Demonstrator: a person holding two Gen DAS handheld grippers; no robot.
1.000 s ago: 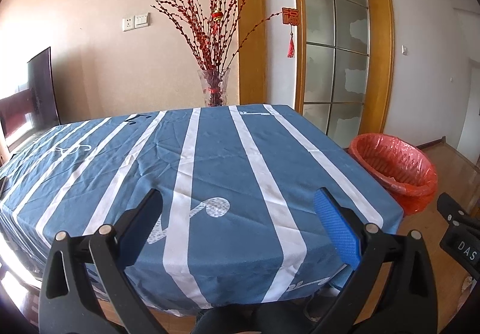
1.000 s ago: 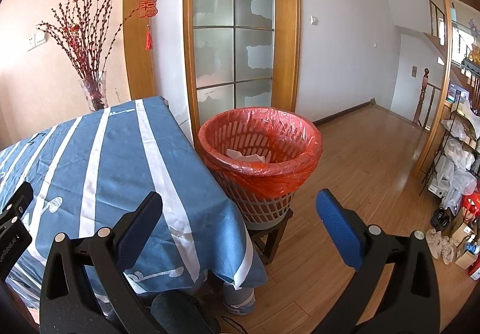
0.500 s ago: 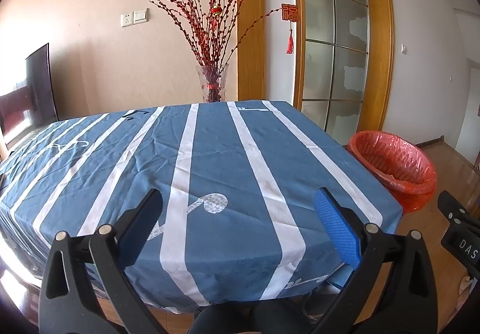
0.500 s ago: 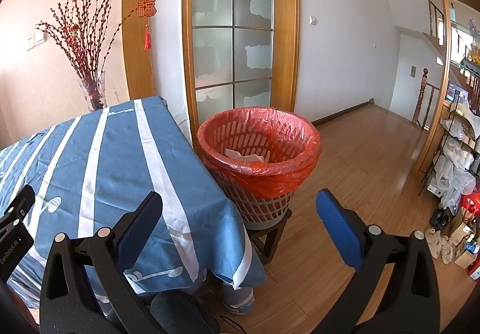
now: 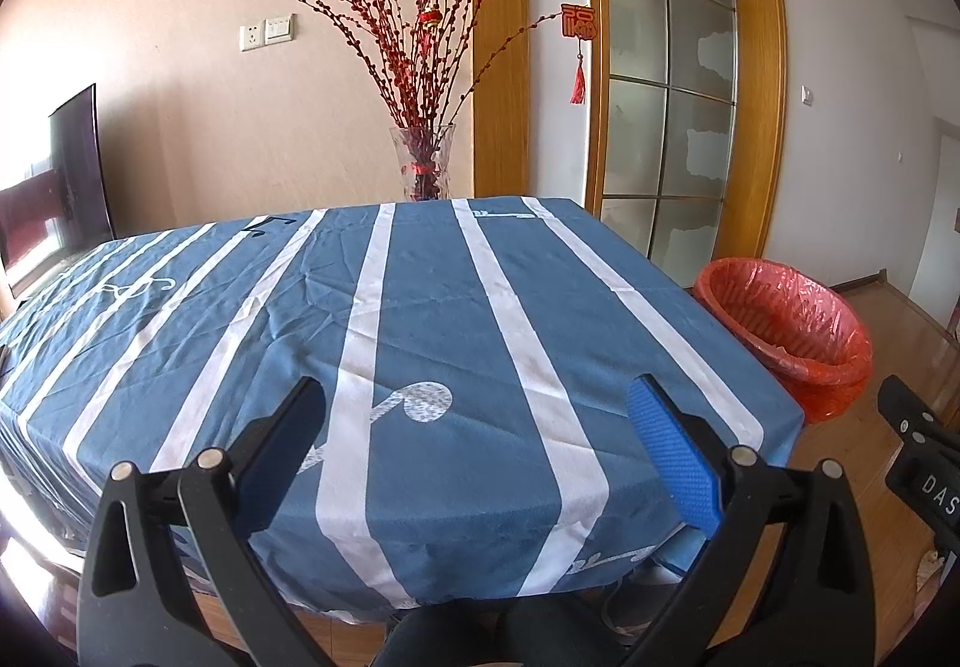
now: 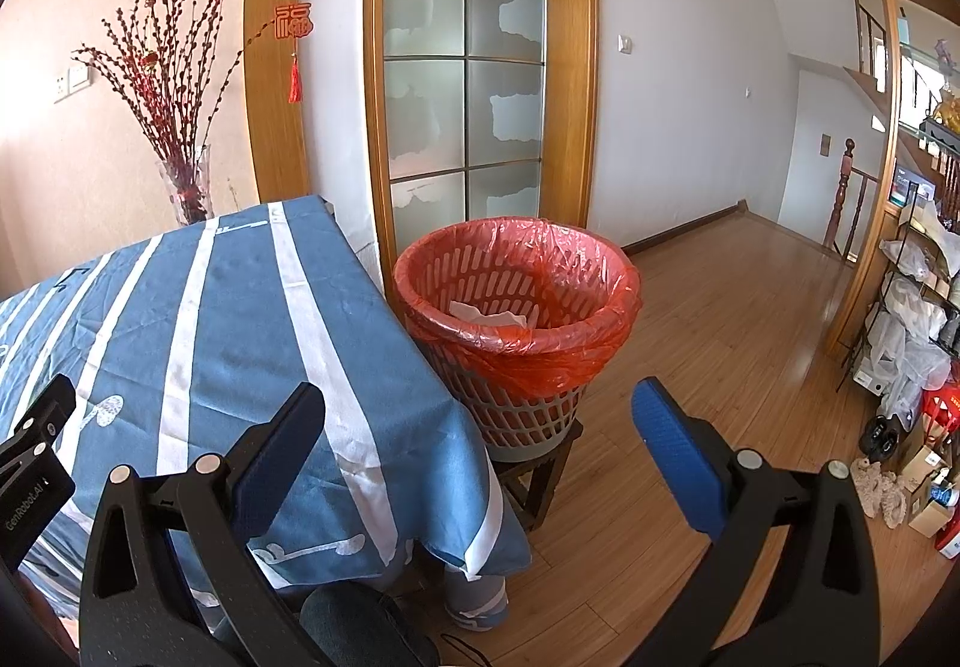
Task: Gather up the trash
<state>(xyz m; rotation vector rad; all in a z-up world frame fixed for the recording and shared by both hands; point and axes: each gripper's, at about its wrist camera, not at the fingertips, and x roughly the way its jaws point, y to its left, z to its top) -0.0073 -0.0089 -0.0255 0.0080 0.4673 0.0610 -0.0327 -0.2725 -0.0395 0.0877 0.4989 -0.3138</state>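
Hovering over the near edge of the table, the left gripper [image 5: 477, 409] has its two fingers spread wide with nothing between them, one blue ribbed pad [image 5: 672, 457] facing in from the right side. Below it lies the blue tablecloth with white stripes and music-note prints [image 5: 420, 307], lightly creased, with no litter visible on the part that shows. At the far edge a clear glass vase of red berry branches [image 5: 423, 169] stands against the peach wall, and a red tasselled charm [image 5: 579, 31] hangs off one twig beside the wooden door frame. Over to the right, the right gripper [image 6: 477, 409] is likewise gaping and empty, pointed toward the slotted plastic waste basket lined with a red bag [image 6: 516, 319]. That basket sits on a small dark wooden stool [image 6: 540, 481] just beside the table's corner, its rim a little below the tabletop. Inside it, crumpled white paper [image 6: 489, 316] rests against the liner. From the left wrist view the same basket shows past the table's right edge. Wooden flooring [image 6: 720, 367] runs off toward a cluttered metal shelf [image 6: 918, 307] at far right.
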